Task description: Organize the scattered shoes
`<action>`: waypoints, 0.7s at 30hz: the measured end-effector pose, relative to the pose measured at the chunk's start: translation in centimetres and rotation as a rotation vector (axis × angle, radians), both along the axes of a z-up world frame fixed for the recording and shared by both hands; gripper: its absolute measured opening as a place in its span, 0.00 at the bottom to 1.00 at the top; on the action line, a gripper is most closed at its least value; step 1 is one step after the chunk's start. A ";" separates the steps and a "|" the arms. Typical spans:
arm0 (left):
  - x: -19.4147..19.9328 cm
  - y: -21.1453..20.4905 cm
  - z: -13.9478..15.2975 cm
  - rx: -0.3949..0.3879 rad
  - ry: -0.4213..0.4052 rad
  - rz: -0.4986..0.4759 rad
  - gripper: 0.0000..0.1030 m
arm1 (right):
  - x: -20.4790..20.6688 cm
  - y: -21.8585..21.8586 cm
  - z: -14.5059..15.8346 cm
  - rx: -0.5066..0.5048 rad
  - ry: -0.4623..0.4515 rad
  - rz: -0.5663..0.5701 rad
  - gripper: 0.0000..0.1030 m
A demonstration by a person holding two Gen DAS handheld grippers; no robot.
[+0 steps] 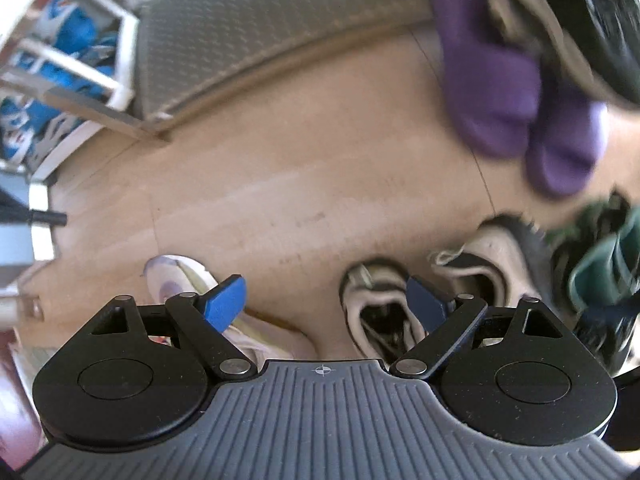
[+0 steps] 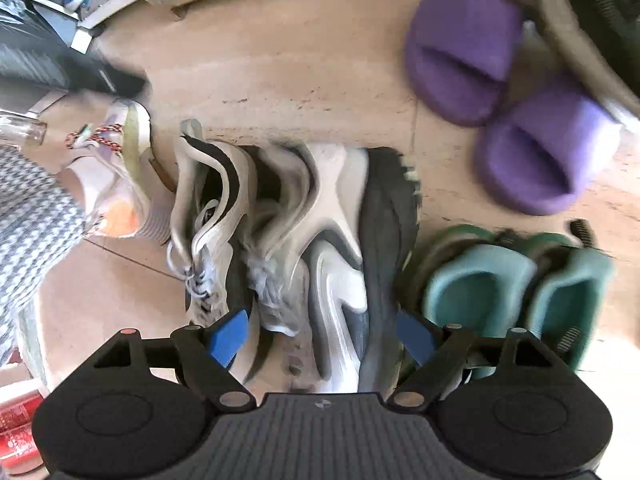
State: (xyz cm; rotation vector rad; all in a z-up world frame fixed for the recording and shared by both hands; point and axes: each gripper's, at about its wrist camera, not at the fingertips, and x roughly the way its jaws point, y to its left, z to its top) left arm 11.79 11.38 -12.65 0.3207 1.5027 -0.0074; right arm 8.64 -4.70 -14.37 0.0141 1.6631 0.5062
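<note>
While both views blur with motion, the sneakers [image 2: 304, 248] serve as the landmark: a grey-white-black pair lying side by side on the tan floor [image 2: 280, 52].

From the right wrist view, the right gripper [image 2: 322, 338] hangs over the near end of the pair with its jaws apart, one blue pad on either side of the shoes, neither pad pressing on them. The near ends of the sneakers are hidden under the gripper body. Right of the sneakers, touching or just beside them, stand two green sandals [image 2: 516, 296], their lower ends cut off behind the right finger. Beyond the sandals, up and right of the sneakers, lie two purple slides [image 2: 504, 84], smeared at the edges. Left of the sneakers sits a pale shoe [image 2: 116, 172] with a red-and-white lace, partly covered by a checked sleeve or cloth [image 2: 32, 216]; which, I cannot tell.

From the left wrist view, the left gripper [image 1: 326, 302] also has its jaws wide apart, with bare floor between the pads. Only the openings of the sneakers [image 1: 400, 304] show, partly behind the right-hand pad. A grey mat [image 1: 260, 20] and a white rack [image 1: 80, 48] holding blurred blue-white shoes lie far beyond.
</note>
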 end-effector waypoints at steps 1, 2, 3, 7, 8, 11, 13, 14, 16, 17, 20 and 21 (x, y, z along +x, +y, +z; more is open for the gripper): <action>-0.4 -0.6 -0.7 -0.002 0.020 -0.024 0.83 | 0.1 -0.8 1.0 -0.003 -0.009 0.002 0.80; -0.6 -1.1 -1.2 -0.008 0.036 -0.039 0.81 | 0.1 -1.4 1.6 -0.003 -0.013 -0.003 0.80; -1.0 -1.6 -1.7 -0.026 0.054 -0.047 0.78 | 0.2 -2.5 2.5 0.000 -0.015 -0.017 0.80; -2.5 -2.4 -4.3 -0.172 0.117 0.096 0.68 | -0.4 -6.9 4.3 0.030 -0.009 -0.079 0.82; -2.7 -2.2 -5.0 -0.226 0.134 0.176 0.63 | -0.7 -7.7 4.1 0.033 -0.006 -0.097 0.82; -3.2 -1.5 -6.5 -0.342 0.141 0.355 0.60 | -0.9 -8.8 2.4 0.033 0.042 -0.194 0.82; -3.1 -1.7 -7.2 -0.305 0.120 0.338 0.58 | -1.0 -10.0 2.1 0.041 0.087 -0.248 0.82; -3.0 -2.0 -7.4 -0.286 0.116 0.314 0.58 | -1.1 -10.7 1.9 0.047 0.107 -0.272 0.82; -2.7 -2.7 -7.9 -0.287 0.119 0.259 0.58 | -0.9 -10.7 1.7 0.060 0.112 -0.280 0.82; -2.5 -2.7 -7.9 -0.300 0.124 0.256 0.58 | -0.7 -10.7 1.7 0.062 0.106 -0.273 0.82; -1.8 -2.3 -7.6 -0.371 0.154 0.288 0.51 | -0.5 -10.7 1.6 0.064 0.089 -0.254 0.84; -1.4 -1.9 -7.4 -0.425 0.178 0.323 0.48 | -0.6 -10.8 1.7 0.062 0.085 -0.246 0.84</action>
